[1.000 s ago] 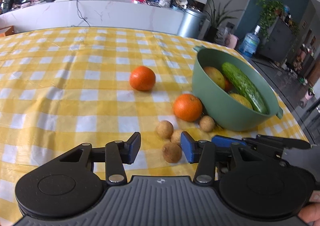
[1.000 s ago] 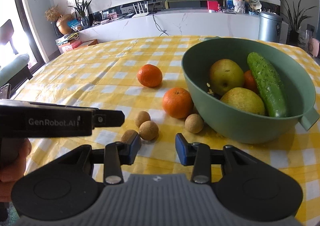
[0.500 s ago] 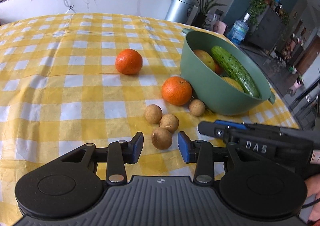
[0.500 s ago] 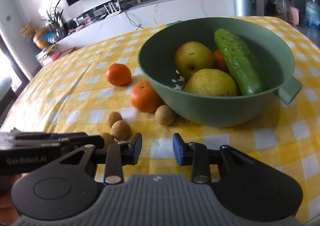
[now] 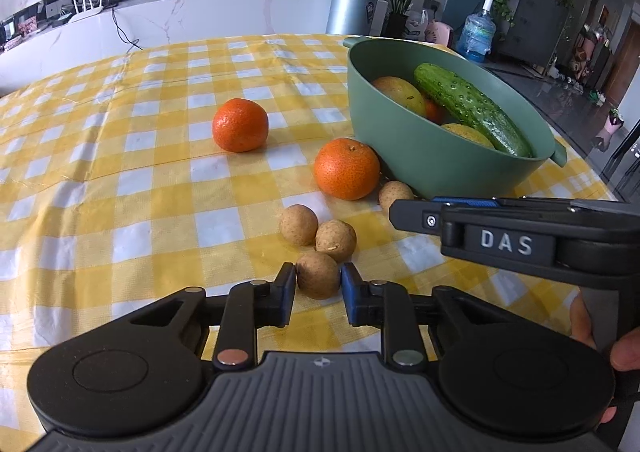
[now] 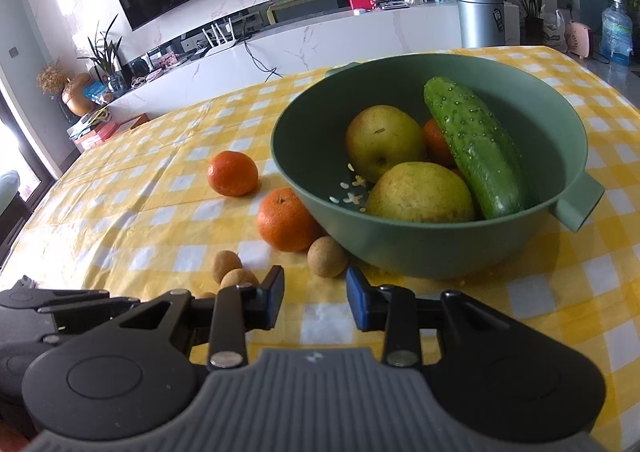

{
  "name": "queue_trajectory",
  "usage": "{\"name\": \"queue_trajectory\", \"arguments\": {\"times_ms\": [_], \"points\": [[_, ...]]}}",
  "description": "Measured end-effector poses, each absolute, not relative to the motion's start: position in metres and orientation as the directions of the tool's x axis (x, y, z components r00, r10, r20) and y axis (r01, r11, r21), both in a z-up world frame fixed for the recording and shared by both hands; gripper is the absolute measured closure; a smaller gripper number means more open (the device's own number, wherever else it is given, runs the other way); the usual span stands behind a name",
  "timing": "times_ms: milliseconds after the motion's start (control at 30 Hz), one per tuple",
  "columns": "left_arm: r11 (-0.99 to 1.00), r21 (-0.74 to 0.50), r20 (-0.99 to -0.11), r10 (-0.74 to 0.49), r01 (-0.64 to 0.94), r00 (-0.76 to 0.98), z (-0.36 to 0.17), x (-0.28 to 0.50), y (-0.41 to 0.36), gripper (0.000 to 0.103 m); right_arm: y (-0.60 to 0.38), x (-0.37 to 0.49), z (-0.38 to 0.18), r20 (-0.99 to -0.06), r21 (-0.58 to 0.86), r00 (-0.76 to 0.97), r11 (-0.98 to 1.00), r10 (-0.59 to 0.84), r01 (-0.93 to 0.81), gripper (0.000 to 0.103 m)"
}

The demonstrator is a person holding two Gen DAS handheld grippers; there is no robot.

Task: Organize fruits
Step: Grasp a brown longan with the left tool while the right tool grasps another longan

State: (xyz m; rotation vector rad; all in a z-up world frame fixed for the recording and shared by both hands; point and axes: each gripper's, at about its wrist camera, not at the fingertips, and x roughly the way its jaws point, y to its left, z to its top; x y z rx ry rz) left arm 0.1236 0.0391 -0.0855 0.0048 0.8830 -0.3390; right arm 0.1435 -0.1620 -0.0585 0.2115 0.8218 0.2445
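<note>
Left wrist view: the left gripper (image 5: 318, 288) has closed in since a second ago; its pads now sit against both sides of the nearest longan (image 5: 318, 274), which rests on the checked tablecloth (image 5: 120, 180). Judgement: the grasp looks set, with the lift toward the green bowl (image 5: 424, 156) not yet begun. Counted here: four longans and two mandarins on the cloth. In the bowl: one cucumber (image 5: 472, 108), two pears and an orange fruit partly hidden.

Right wrist view: the right gripper (image 6: 315, 300) has advanced toward the bowl (image 6: 400, 248). Its jaws stand wide apart and hold nothing. One longan (image 6: 327, 256) lies just ahead of it, beside a mandarin (image 6: 286, 219).
</note>
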Motion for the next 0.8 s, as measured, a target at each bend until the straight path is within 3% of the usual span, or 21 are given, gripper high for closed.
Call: {"name": "queue_trajectory", "arguments": {"times_ms": [300, 800], "points": [[0.968, -0.152, -0.737, -0.245, 0.200, 0.630, -0.079, 0.126, 0.055, 0.076, -0.154, 0.153, -0.069, -0.702, 0.266, 0.664, 0.960, 0.256, -0.089, 0.074], [0.972, -0.158, -0.734, -0.234, 0.174, 0.638, -0.079, 0.127, 0.058, 0.076, -0.144, 0.152, -0.074, -0.698, 0.209, 0.686, 0.975, 0.203, -0.075, 0.082]]}}
